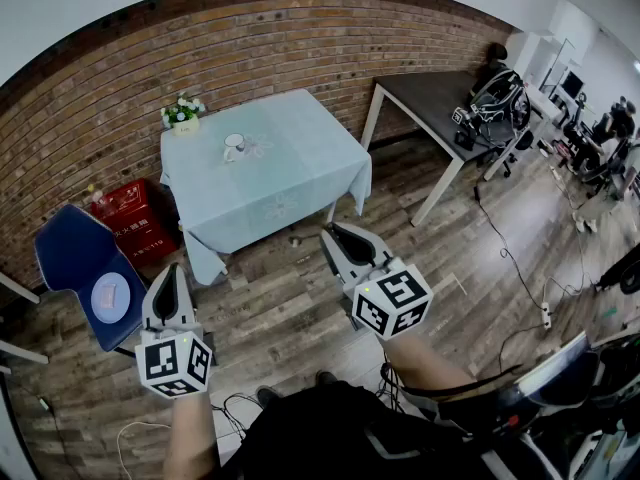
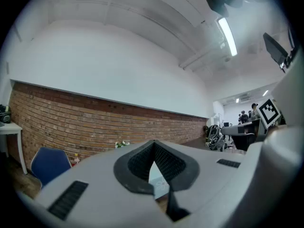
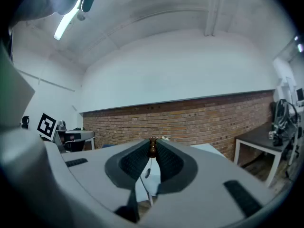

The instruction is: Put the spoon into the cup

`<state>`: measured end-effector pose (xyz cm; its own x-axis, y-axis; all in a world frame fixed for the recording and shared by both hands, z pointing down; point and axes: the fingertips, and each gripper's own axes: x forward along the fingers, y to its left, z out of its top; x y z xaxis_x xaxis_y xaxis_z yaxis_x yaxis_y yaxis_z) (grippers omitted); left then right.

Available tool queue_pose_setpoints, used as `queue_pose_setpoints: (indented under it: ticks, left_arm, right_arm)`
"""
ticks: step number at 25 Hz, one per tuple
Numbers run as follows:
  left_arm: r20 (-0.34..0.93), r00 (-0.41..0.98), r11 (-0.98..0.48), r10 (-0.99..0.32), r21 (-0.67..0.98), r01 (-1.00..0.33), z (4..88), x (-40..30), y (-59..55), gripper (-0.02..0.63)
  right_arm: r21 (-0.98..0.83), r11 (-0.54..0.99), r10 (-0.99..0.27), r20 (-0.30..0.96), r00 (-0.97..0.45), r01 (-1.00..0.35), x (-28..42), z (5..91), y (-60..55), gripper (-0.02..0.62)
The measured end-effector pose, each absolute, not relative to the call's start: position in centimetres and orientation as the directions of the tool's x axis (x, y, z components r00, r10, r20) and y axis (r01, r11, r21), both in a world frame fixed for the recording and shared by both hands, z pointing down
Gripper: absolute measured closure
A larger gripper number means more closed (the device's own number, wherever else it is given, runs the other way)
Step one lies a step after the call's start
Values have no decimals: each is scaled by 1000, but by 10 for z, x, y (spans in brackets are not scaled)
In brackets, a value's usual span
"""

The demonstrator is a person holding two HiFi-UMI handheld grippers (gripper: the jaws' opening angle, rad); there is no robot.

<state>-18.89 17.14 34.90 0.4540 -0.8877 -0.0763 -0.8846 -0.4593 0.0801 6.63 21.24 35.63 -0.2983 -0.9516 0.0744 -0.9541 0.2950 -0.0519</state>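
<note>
Jaws of the right gripper (image 3: 152, 144) pinch the spoon (image 3: 147, 173) by its tip; the left gripper (image 2: 154, 142) is closed and empty. Dangling so, it could swing past the cup (image 1: 233, 146).

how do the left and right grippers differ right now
The right gripper is shut on the spoon, pinching its brown end; the left gripper is shut on nothing. In the head view the right gripper is held farther ahead than the left gripper. Both point level.
</note>
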Motion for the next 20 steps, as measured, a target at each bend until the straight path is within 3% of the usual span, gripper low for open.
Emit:
queue_pose_setpoints:
  ticks: [4,20]
  left_arm:
    - [-69,476,-478,-877,15,-878,338,-185,155,597]
    - [-62,454,-458,-889,55,-887,342,-189,141,597]
  right_arm:
    - [-58,290,-952,82,-294,-955,69,360,198,543]
    - [-67,290,-953,74,-294,-955,74,358,187,543]
